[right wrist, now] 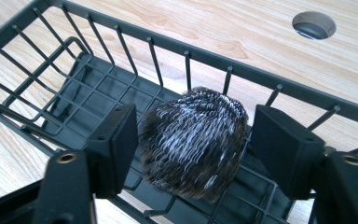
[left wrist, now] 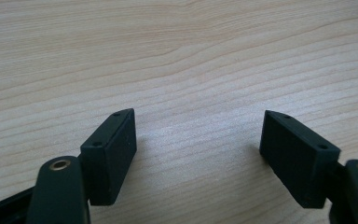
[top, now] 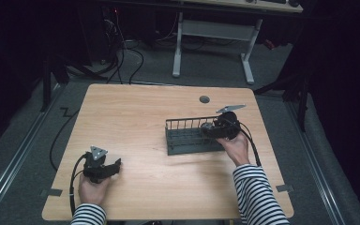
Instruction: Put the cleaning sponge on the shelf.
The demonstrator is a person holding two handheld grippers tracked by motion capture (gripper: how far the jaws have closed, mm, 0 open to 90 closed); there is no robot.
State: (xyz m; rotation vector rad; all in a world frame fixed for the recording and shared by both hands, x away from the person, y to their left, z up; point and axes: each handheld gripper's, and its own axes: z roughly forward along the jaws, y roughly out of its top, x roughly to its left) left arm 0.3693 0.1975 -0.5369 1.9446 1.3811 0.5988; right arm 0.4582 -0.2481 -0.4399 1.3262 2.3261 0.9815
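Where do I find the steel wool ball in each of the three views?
High view: the steel wool ball is a small grey spot at the right end of the wire basket.
Left gripper view: not there.
Right gripper view: centre, the ball lies in the basket.
Shared landmark: the round table hole.

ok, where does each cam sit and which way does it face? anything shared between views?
High view: above the person's side, looking forward and down on the table; both forearms, the left gripper and the right gripper show.
Left gripper view: rides the left gripper, looking down along its open jaws at bare table.
Right gripper view: rides the right gripper, looking into the rack; a scourer sits between the jaws, pads apart from it.
Shared: rack and table hole appear in the high and right gripper views.
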